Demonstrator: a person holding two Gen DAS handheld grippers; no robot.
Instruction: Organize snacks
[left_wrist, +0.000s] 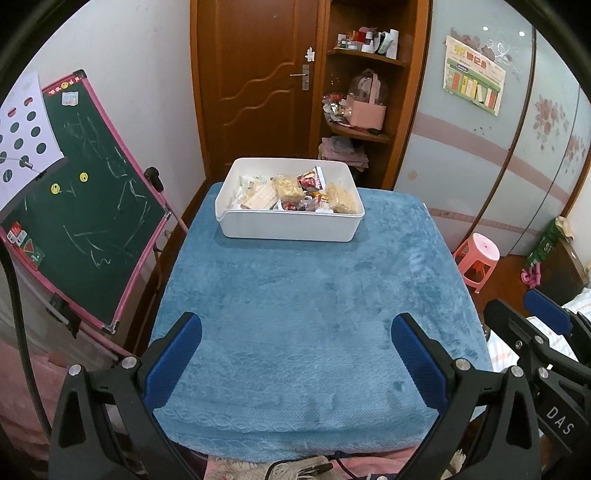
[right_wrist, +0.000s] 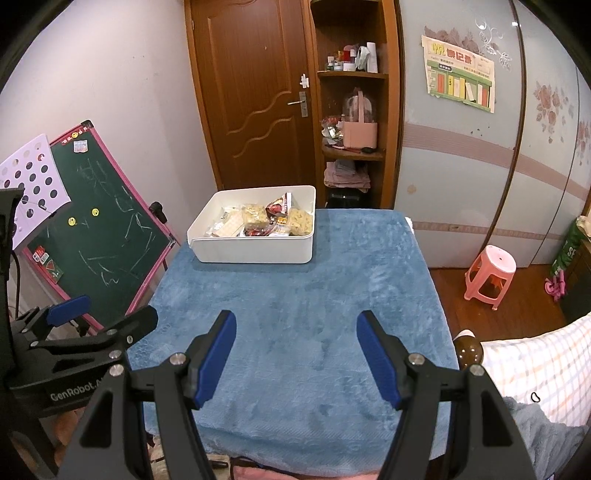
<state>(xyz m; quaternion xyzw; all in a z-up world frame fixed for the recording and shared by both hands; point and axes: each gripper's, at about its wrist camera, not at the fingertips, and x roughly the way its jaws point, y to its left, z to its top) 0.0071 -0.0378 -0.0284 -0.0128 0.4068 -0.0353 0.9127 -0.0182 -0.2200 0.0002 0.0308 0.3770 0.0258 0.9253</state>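
A white plastic bin (left_wrist: 291, 223) stands at the far edge of the table, which is covered by a blue towel (left_wrist: 303, 295). It holds several wrapped snacks (left_wrist: 295, 192): yellow noodle blocks, pale wafers and red packets. The bin also shows in the right wrist view (right_wrist: 255, 249) with the snacks (right_wrist: 266, 219) inside. My left gripper (left_wrist: 295, 332) is open and empty over the near part of the towel. My right gripper (right_wrist: 295, 332) is open and empty, also well short of the bin. The right gripper appears at the right edge of the left wrist view (left_wrist: 532, 332).
A green chalkboard easel (left_wrist: 77, 206) leans left of the table. A wooden door (left_wrist: 255, 81) and corner shelves (left_wrist: 362, 110) stand behind the bin. A pink stool (right_wrist: 491, 275) sits on the floor to the right. A checked cushion (right_wrist: 535, 365) lies near right.
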